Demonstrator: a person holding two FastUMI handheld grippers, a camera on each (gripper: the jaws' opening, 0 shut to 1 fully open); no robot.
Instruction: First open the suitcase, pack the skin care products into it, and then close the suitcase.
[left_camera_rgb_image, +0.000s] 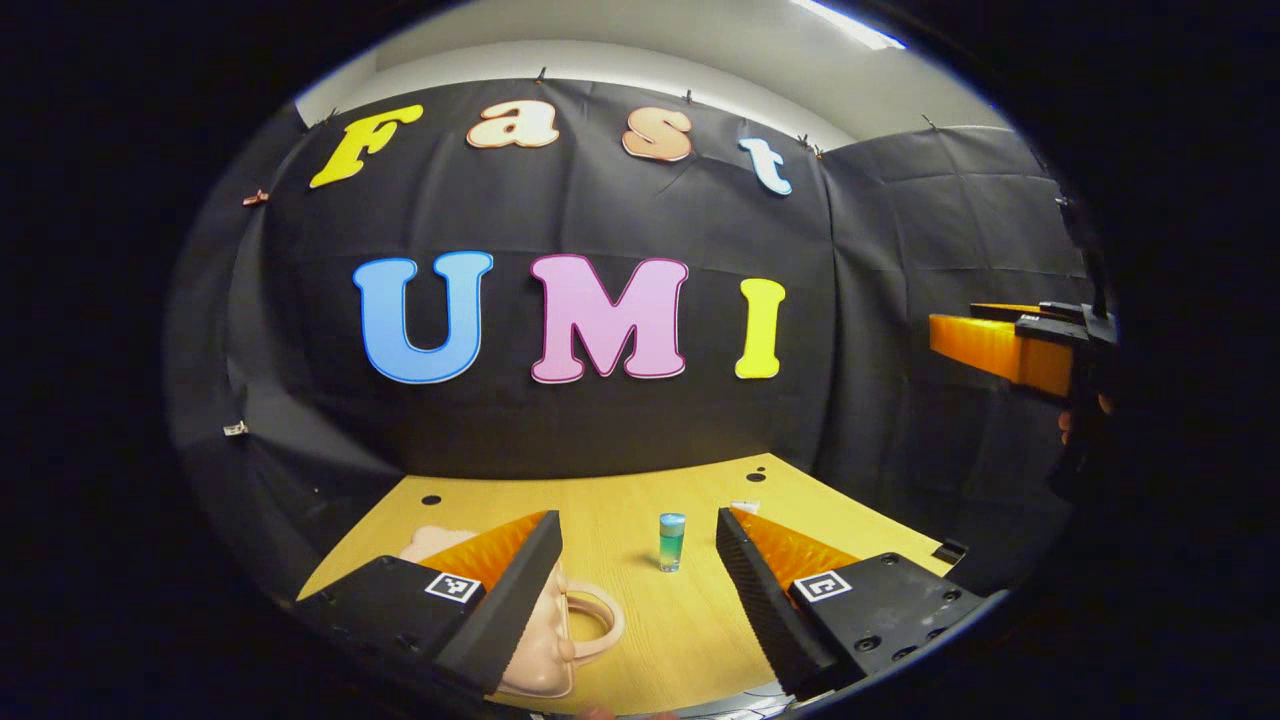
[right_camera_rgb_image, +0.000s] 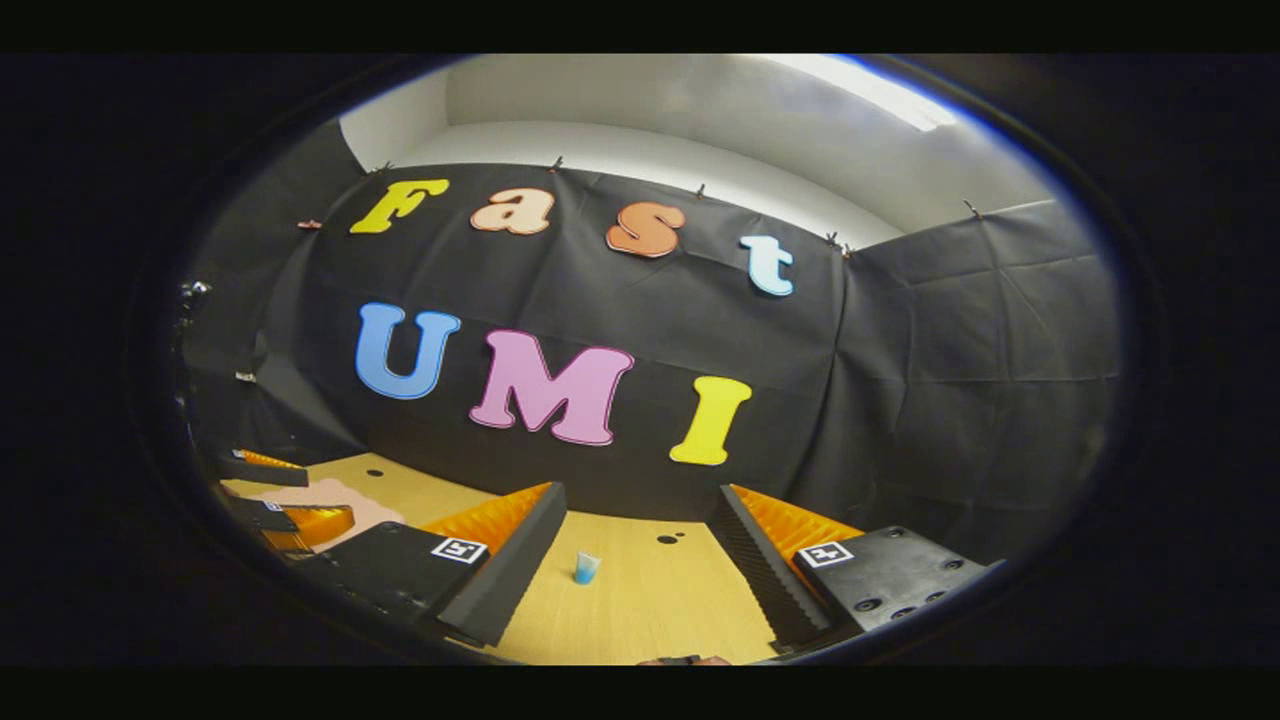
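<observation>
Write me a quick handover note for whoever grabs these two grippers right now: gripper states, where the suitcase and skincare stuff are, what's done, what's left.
Left gripper: open, empty, above the near table edge.
Right gripper: open, empty, held above the table.
Pink suitcase: on the wooden table under the left gripper's left finger, handle toward the table's middle. It looks closed, though mostly hidden.
Skincare bottle: small, blue-green, upright mid-table, untouched; also seen ahead of the right gripper.
Done: apparently nothing.
Left: open the suitcase, put the bottle in, close it.
</observation>
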